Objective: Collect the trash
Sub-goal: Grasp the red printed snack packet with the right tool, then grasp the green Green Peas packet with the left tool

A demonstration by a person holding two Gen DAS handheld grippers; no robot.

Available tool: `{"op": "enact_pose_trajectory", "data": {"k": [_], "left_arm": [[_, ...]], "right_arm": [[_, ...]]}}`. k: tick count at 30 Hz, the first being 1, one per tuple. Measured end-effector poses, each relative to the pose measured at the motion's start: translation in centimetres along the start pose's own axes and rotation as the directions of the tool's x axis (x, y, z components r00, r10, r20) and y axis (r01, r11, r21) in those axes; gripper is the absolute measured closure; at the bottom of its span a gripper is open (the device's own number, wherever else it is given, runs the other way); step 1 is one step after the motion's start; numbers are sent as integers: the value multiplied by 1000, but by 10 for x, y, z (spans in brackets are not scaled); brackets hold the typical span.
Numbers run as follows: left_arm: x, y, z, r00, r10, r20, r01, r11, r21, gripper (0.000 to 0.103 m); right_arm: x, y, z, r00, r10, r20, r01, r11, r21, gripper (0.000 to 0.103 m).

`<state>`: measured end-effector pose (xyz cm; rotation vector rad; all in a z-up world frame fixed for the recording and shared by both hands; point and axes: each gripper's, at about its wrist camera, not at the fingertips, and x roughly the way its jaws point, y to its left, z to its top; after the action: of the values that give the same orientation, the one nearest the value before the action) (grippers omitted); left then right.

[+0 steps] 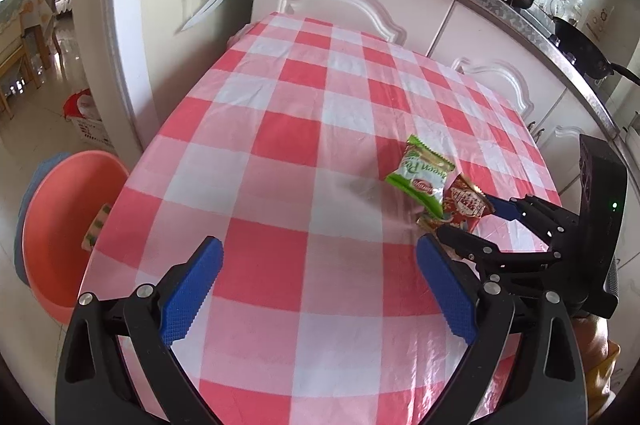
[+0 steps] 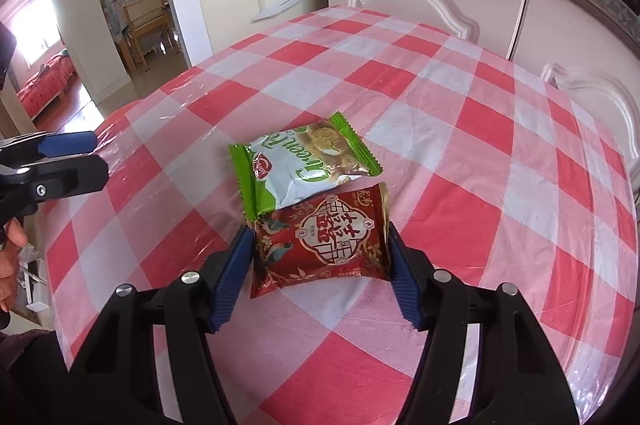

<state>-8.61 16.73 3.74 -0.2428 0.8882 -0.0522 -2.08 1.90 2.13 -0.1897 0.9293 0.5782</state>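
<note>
Our right gripper (image 2: 320, 257) brackets the red wrapper (image 2: 320, 245) on the checked tablecloth (image 2: 500, 153), pads touching its edges; whether it pinches, we cannot tell. The green wrapper (image 2: 298, 165) overlaps it and may drag along. Our left gripper (image 1: 316, 289) is wide open, empty.

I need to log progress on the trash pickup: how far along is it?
Done: one small packet seems to lie in the pink basin beside the table. In hand: the right gripper brackets the red wrapper, fingers at both edges. Left: the green wrapper lies on the tablecloth; the left gripper is open, empty.
</note>
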Motion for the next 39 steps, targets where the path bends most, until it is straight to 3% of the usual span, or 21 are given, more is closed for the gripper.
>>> {"op": "enact_pose_trajectory", "data": {"k": [6,10,19,33,35,36,37,39], "left_arm": [[2,-23,9,998,-59,31,57,996,73,7],[13,-43,12,994,-110,11,107,983,148,7],[53,-80,21,995,-90,-33,96,959,268,7],[89,-95,34,999,-41,-33,49,944,327,8],[93,-98,34,998,-39,-44,51,942,333,15],[95,-99,34,998,-35,-51,50,943,329,32],[97,-99,34,998,-29,-56,46,946,322,39],[99,-98,36,998,-26,-49,40,951,307,39]], "right_arm": [[-8,-15,-3,1000,6,17,-7,998,55,42],[-19,-46,-9,999,-3,53,-5,987,161,43],[-42,-108,-26,987,18,159,-80,916,393,43],[-45,-120,-31,979,54,198,-139,883,449,43],[-45,-120,-31,979,53,197,-138,883,448,43],[-45,-120,-31,979,53,197,-138,883,449,43],[-45,-120,-31,979,53,197,-138,883,449,43],[-45,-121,-31,979,52,198,-138,881,452,43]]}}
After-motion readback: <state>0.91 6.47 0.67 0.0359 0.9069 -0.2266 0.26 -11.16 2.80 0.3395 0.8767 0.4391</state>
